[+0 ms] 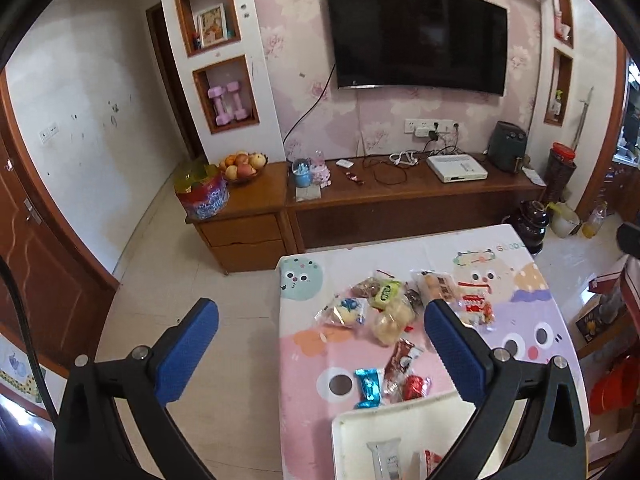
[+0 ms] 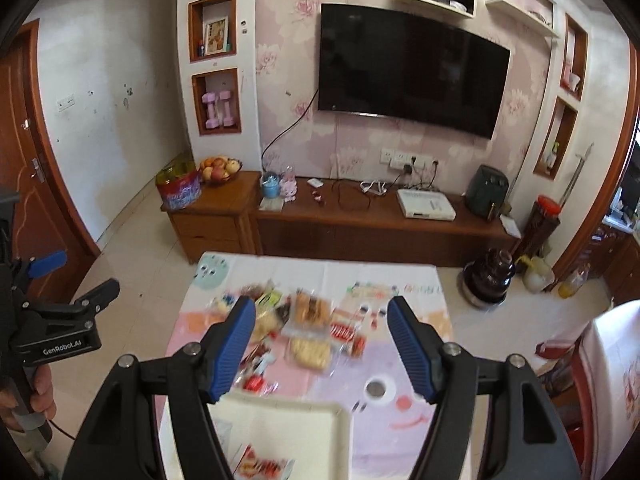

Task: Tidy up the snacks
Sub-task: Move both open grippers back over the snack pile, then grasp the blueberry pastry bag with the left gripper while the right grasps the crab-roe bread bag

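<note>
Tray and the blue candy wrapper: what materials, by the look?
Tray: likely plastic, cream, smooth matte, with a moulded raised rim and rounded corner. Blue candy wrapper: likely foil or metallised film, since it is shiny and crinkled with bright glints.

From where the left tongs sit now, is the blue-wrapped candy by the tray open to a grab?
Probably yes. The left tongs are open and empty, and the blue-wrapped candy lies flat on the table, just beyond the tray rim. Nothing covers it, though a brown wrapper lies close beside it.

Black left gripper [image 1: 320, 320] and right gripper [image 2: 322, 318], ribbed blue fingers [image 1: 188, 354], silver screws, white "GenRobot.AI" lettering.
</note>
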### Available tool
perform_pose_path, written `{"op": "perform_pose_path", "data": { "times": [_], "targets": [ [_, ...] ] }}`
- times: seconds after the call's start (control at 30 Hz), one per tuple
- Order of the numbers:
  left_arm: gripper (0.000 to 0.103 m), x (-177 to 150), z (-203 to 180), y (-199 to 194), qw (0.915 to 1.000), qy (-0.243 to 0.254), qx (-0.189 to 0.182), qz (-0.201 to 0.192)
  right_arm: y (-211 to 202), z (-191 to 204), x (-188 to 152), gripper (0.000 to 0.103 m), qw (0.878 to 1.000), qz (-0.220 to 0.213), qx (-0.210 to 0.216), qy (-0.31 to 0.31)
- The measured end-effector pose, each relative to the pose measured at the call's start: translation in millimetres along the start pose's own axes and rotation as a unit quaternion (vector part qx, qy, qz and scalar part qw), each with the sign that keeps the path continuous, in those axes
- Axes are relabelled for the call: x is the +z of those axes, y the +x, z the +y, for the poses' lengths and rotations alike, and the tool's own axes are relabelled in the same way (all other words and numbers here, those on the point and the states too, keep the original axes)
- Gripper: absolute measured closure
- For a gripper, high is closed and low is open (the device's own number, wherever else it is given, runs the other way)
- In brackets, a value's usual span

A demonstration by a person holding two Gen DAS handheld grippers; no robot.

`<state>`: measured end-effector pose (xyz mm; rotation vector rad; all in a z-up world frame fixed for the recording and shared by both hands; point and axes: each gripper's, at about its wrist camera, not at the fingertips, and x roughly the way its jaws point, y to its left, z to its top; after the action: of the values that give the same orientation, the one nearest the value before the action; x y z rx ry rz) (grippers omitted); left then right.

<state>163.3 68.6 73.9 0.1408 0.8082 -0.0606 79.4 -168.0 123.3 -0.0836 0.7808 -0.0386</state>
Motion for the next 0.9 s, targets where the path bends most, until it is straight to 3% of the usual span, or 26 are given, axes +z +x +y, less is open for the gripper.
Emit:
{"op": "perform_pose_path", "data": {
  "times": [0.2, 0.43, 0.63, 0.9],
  "targets": [
    [0.001, 24, 0, 74, 0.9983, -0.017, 0.008, 0.055, 72, -12, 36, 0.030, 0.999, 0.047, 0.024, -0.004],
    [0.001, 19, -2, 182, 0.9897, -0.049, 0.014, 0.134, 185, -25, 31, 0.030, 0.988, 0.133, 0.077, 0.029],
    [0.001, -2, -5, 273, 0.9762, -0.074, 0.026, 0.202, 282, -24, 0, 0.030, 0.971, 0.213, 0.090, 0.052],
    [0.003, -36, 2, 361, 0.9470, -0.163, 0.049, 0.273, 361, -14, -36, 0.030, 0.952, 0.280, 0.105, 0.067]
  ]
}}
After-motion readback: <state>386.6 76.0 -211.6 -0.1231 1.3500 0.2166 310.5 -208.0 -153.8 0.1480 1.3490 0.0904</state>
